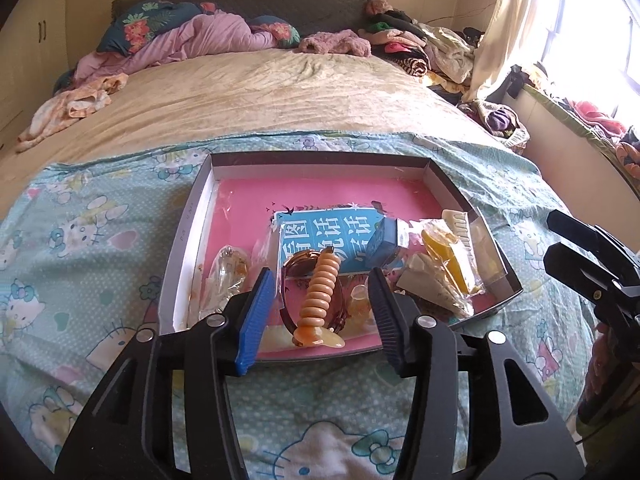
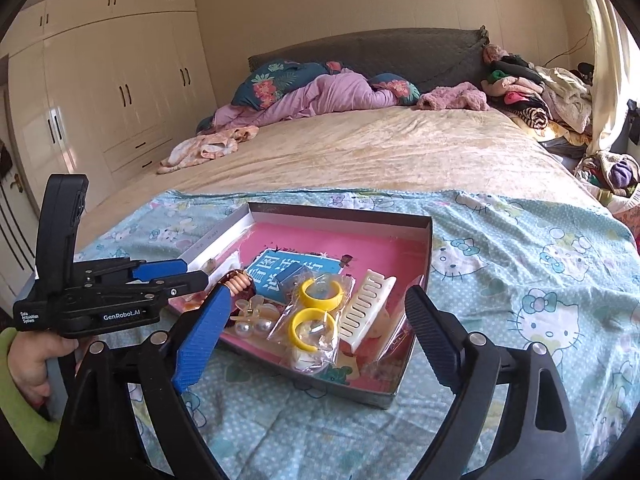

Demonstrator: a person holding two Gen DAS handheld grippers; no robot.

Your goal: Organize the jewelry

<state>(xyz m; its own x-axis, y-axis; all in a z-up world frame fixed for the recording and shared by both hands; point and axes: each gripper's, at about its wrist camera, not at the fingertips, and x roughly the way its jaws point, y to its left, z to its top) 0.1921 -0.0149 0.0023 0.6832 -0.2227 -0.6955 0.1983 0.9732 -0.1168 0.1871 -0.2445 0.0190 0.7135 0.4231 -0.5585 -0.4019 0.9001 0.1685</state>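
A shallow cardboard box (image 1: 188,236) (image 2: 424,256) with a pink floor sits on a Hello Kitty sheet. It holds an orange beaded bracelet (image 1: 318,292) (image 2: 236,280) on a brown bangle (image 1: 288,300), yellow rings in clear bags (image 2: 316,300) (image 1: 444,256), a white comb (image 2: 366,304) (image 1: 456,220), a clear hair clip with pearls (image 2: 250,316), a small blue box (image 1: 382,242) (image 2: 290,272) and a blue booklet (image 1: 320,236). My left gripper (image 1: 320,316) is open, its jaws either side of the bracelet at the box's near edge. My right gripper (image 2: 316,340) is open and empty over the box's near side.
The box lies at the foot of a bed (image 2: 380,148) with a beige cover. Pillows and a purple quilt (image 2: 320,96) lie at the head. A clothes pile (image 2: 532,92) sits at the right. Wardrobes (image 2: 120,92) stand at the left.
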